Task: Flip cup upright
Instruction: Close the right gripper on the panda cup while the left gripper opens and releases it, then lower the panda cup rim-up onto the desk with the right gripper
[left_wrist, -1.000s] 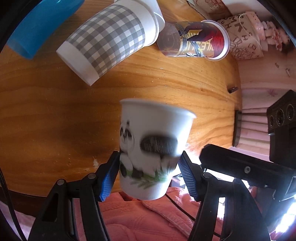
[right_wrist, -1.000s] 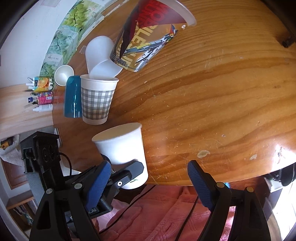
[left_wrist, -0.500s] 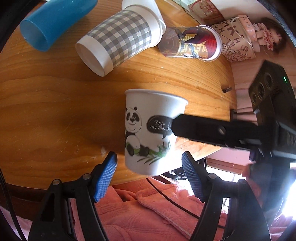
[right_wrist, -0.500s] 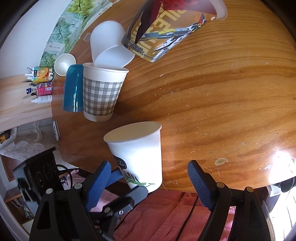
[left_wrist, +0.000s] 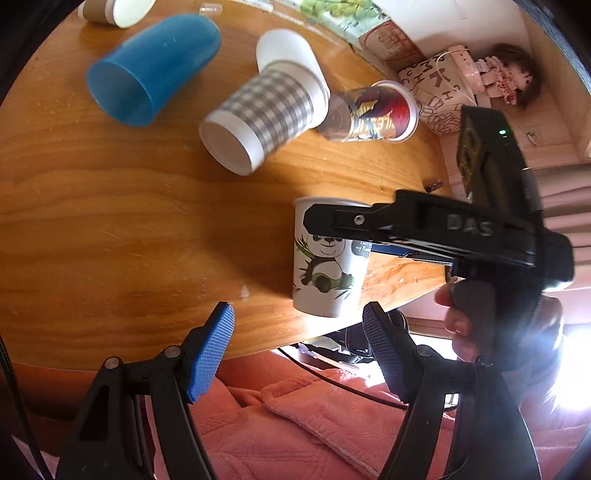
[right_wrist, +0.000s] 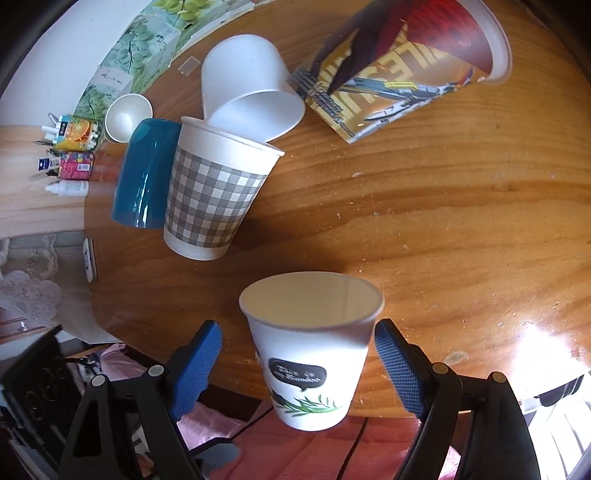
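Observation:
A white paper cup with a panda print stands upright, mouth up, near the front edge of the wooden table. It also shows in the right wrist view. My left gripper is open and empty, drawn back from the cup. My right gripper is open with its blue pads on either side of the cup, not touching it. In the left wrist view the right gripper's black finger crosses in front of the cup.
A grey checked cup stands upright with a white cup tipped behind it. A blue cup, a printed cup lying on its side and a small white cup stand further back. Pink cloth lies below the table edge.
My left gripper let go of the panda cup and pulled back. The cup now stands on the table. My right gripper moved in until its open fingers flank the cup.

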